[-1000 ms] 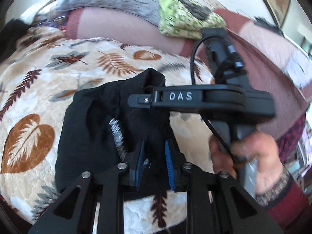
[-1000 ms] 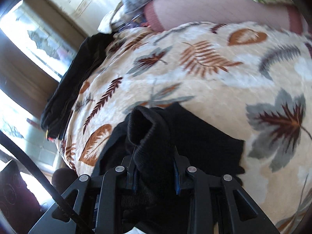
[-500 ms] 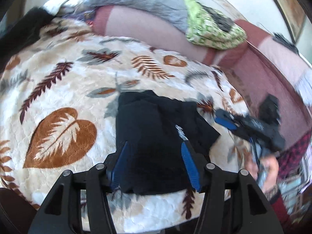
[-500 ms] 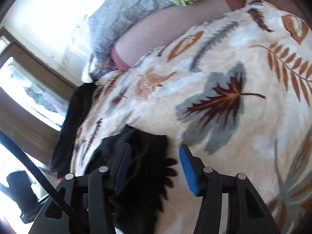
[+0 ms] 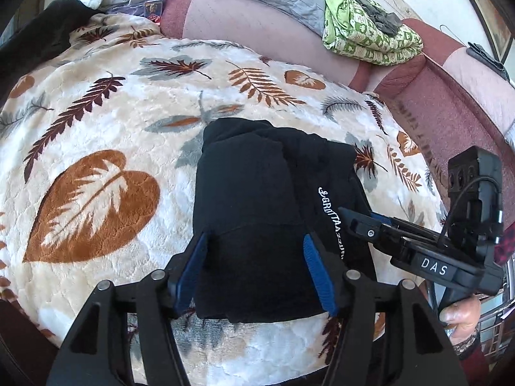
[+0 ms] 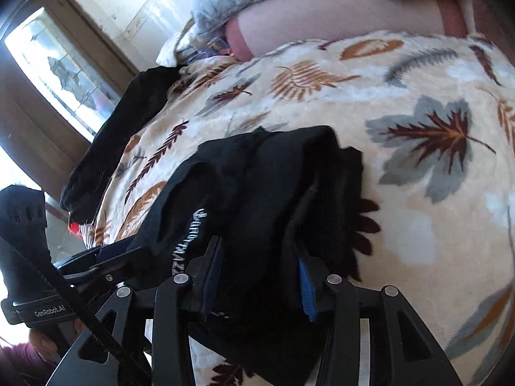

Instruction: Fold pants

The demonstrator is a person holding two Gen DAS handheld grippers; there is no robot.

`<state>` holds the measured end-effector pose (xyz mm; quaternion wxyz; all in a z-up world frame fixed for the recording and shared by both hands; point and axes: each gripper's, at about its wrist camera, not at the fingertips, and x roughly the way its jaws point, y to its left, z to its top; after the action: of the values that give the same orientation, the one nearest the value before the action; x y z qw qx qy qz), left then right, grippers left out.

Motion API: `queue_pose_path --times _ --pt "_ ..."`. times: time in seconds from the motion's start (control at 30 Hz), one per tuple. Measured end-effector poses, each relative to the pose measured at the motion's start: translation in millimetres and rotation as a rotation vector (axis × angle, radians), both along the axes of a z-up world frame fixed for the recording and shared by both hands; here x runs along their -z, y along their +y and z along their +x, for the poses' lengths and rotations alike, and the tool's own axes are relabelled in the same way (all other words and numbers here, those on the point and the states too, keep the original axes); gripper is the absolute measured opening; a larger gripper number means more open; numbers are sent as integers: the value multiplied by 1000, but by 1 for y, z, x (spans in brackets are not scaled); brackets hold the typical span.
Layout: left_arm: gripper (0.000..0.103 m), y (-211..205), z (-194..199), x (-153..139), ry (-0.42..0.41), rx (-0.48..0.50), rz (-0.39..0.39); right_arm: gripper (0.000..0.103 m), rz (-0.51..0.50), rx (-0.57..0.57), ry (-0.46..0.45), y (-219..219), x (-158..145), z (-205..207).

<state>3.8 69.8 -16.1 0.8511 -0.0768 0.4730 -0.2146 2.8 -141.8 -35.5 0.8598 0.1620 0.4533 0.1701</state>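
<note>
The black pants (image 5: 257,212) lie folded into a compact thick bundle on the leaf-patterned blanket (image 5: 106,135) of the bed, white lettering along one edge. A second ago they were bunched up and lifted in both grippers; now they rest flat. The left gripper (image 5: 256,270) has just been opening and stands apart above the bundle. The right gripper (image 6: 257,276) has just been closing, with a fold of the pants between its pads.
</note>
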Motion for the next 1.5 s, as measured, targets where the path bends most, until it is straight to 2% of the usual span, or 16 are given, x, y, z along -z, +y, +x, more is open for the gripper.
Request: queue_pose_path --times 0.03,0.1,0.2,0.37,0.63,0.73,0.9,1.03,1.07,1.13,1.17,1.2,1.37,1.43,1.47,1.5 --pt "60 2 1 -2 5 -5 -5 41 -5 -5 -9 2 -1 0" --pt "60 8 2 -7 14 -15 -34 13 3 8 -16 -3 -2 -2" --pt "62 18 3 -21 -15 -45 -45 9 103 53 -11 -27 -1 -6" --pt "62 21 8 -33 -50 -55 -36 8 91 104 -21 -40 -8 -18" --pt "62 -16 -2 -1 -25 60 12 8 46 159 42 -54 12 -20" --pt "62 -25 -9 16 -61 67 88 9 69 168 58 -59 18 -17" --pt "64 -22 -12 23 -95 62 88 17 253 218 93 -83 29 -17" --pt "67 -19 -16 26 -121 54 71 23 119 316 -69 -90 -17 -34" --pt "69 -19 -17 27 -130 55 71 24 135 315 -118 -90 -31 -37" --pt "72 -20 -19 29 -150 57 73 35 176 284 -156 -84 -48 -34" --pt "73 -20 -20 30 -159 57 74 47 189 264 -151 -79 -51 -29" --pt "73 -20 -22 31 -171 57 74 49 207 244 -135 -73 -50 -22" --pt "74 -15 -24 33 -191 72 54 48 293 172 38 -54 -1 29" --pt "76 -13 -24 35 -191 68 38 25 323 232 120 -65 28 42" --pt "78 -12 -24 37 -183 64 28 0 334 261 138 -72 34 44" --pt "79 -9 -22 41 -159 51 9 0 339 289 157 -79 36 46"
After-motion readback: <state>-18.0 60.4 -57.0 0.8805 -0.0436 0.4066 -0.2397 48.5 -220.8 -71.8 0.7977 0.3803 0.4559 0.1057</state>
